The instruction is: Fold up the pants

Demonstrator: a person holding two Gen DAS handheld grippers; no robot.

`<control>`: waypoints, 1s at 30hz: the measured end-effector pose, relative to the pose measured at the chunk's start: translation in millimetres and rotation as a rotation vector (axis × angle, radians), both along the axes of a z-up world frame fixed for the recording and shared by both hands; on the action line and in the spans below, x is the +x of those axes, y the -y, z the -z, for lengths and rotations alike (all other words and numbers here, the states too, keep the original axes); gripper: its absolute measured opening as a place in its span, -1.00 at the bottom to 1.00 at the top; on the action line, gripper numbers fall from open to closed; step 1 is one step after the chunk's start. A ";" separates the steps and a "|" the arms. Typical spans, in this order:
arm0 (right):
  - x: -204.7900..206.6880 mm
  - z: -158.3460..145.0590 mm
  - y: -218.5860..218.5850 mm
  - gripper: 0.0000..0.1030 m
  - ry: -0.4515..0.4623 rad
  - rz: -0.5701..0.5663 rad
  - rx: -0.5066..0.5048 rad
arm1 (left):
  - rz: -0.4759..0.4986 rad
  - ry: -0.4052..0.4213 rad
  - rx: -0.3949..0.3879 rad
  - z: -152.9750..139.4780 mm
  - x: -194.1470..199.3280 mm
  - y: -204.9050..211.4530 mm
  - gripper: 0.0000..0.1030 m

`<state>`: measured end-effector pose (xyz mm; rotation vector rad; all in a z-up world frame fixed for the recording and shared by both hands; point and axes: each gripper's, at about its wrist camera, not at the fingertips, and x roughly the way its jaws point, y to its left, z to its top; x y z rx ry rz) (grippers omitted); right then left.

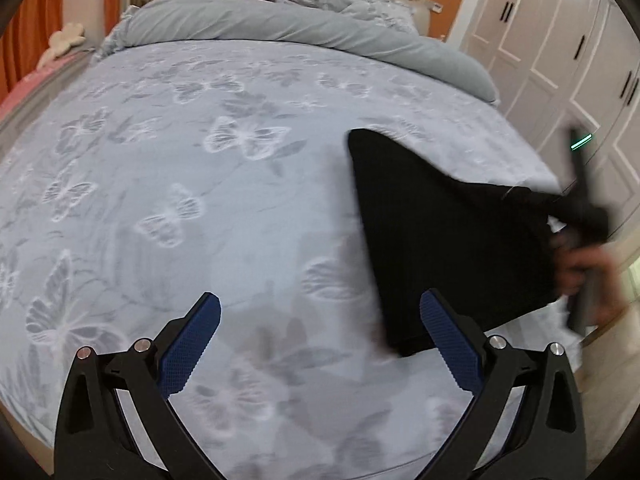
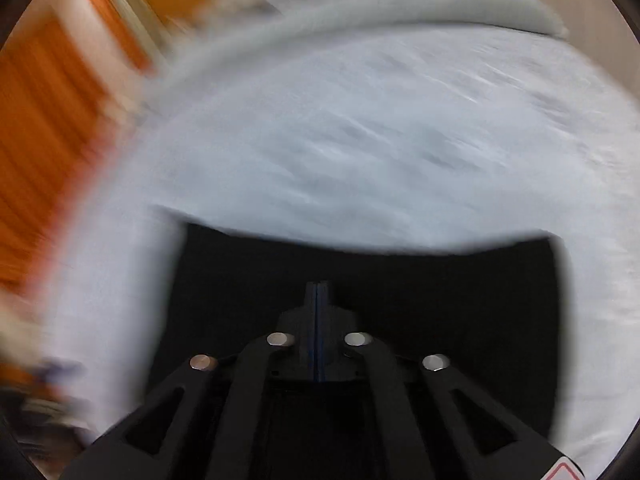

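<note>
**Jaws: right pair pressed together at the pants, left pair apart and empty**

The jaws of the right gripper (image 2: 318, 292) are seen closed flat together over the black pants (image 1: 432, 240). In the left wrist view the cloth is drawn up toward that gripper, so a pinch on one edge is judged likely; the contact itself is blurred and cannot be confirmed. A hand (image 1: 580, 272) is seen holding the right gripper at the bed's right side.

The jaws of the left gripper (image 1: 320, 332) are spread wide above the butterfly-print bedspread (image 1: 200, 184), nothing between them. This is judged a waiting position, ready to take a free edge.

The pants are found on the right part of the bed, lifted at the held side and trailing onto the bedspread. Their long axis is seen running from the near bed edge away toward the rolled grey duvet (image 1: 280, 28), a pointed corner at the far end.
</note>
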<state>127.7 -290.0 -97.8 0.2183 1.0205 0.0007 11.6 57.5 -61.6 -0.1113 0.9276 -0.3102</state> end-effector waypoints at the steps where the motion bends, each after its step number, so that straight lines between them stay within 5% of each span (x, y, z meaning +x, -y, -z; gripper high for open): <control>1: -2.2 2.6 19.0 -1.00 0.021 0.084 0.031 | 0.009 -0.005 -0.011 -0.3 1.4 5.3 0.90; 3: -16.8 -18.7 52.1 -0.99 0.099 0.259 0.141 | 0.027 -0.016 -0.035 0.4 1.0 18.3 0.90; 4: -27.7 -38.0 50.5 -0.77 0.166 0.260 0.077 | 0.042 -0.023 -0.047 1.1 0.4 26.5 0.90; 5: -34.1 -48.5 44.3 -0.77 0.192 0.224 0.030 | 0.057 -0.029 -0.052 2.4 0.5 34.9 0.90; 9: -33.7 -36.0 13.4 -0.87 0.105 -0.046 0.100 | 0.130 -0.036 -0.015 15.1 3.2 73.0 0.90; 11: -18.6 -6.3 23.9 -1.00 0.011 -0.008 0.001 | 0.151 -0.056 0.042 30.3 8.2 90.7 0.90; 14: -24.4 -16.0 67.5 -1.00 0.037 0.154 0.200 | 0.114 -0.122 0.147 60.0 18.7 93.7 0.91; 17: -62.6 -63.6 77.9 -0.27 0.166 0.182 0.083 | 0.092 -0.207 -0.013 61.5 25.9 70.6 0.90; 18: -75.1 -69.2 82.2 0.25 0.170 0.191 0.061 | 0.099 -0.213 -0.091 54.5 28.8 61.5 0.90; 19: -87.9 -70.4 84.5 0.36 0.163 0.195 0.054 | 0.095 -0.208 -0.138 50.0 31.1 55.2 0.90; 23: -106.7 -39.4 83.6 0.36 0.038 0.091 0.088 | 0.023 -0.206 -0.212 47.7 50.8 38.0 0.90; 25: -112.4 -11.0 80.1 0.36 -0.070 0.083 0.104 | 0.010 -0.274 -0.218 65.7 65.1 42.1 0.90; 27: -116.0 6.5 79.5 0.36 -0.106 0.069 0.181 | 0.000 -0.310 -0.226 78.3 71.4 45.7 0.91; 30: -115.6 24.3 85.9 0.35 -0.137 0.071 0.344 | 0.030 -0.228 -0.180 73.8 67.8 59.6 0.91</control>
